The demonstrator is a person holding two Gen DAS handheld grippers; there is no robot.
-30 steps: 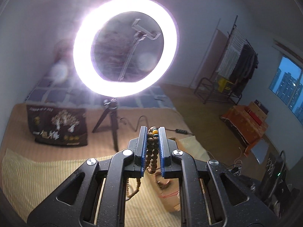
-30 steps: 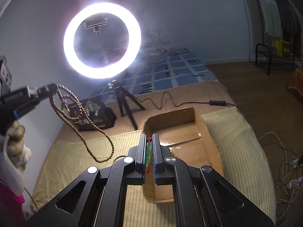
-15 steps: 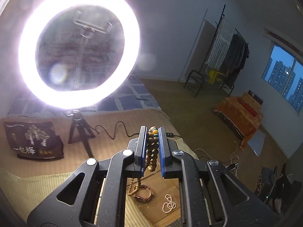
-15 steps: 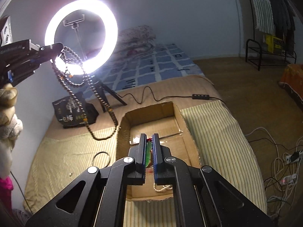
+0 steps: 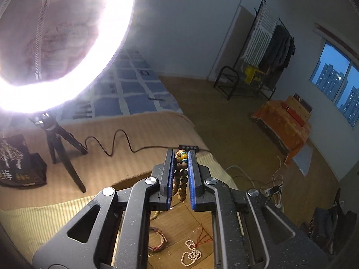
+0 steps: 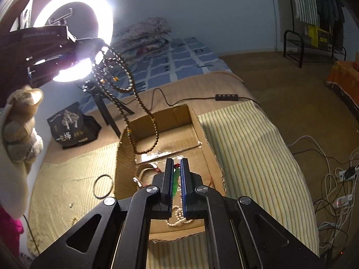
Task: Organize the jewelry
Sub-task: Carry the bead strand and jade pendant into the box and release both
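Beads fill the left gripper (image 5: pixel 181 174): its blue pads are clamped on a brown bead necklace (image 6: pixel 125 89), whose long loops hang down over the far left corner of the cardboard box (image 6: pixel 193 121). The right gripper (image 6: pixel 177 186) hovers above the box's near end, its jaws closed on a green pendant (image 6: pixel 175 179) with a red knot. Inside the box lie a pearl strand (image 5: pixel 190 252) and a leather bracelet (image 5: pixel 158 238). A thin black ring (image 6: pixel 103 186) rests on the striped cloth (image 6: pixel 246 148) just left of the box.
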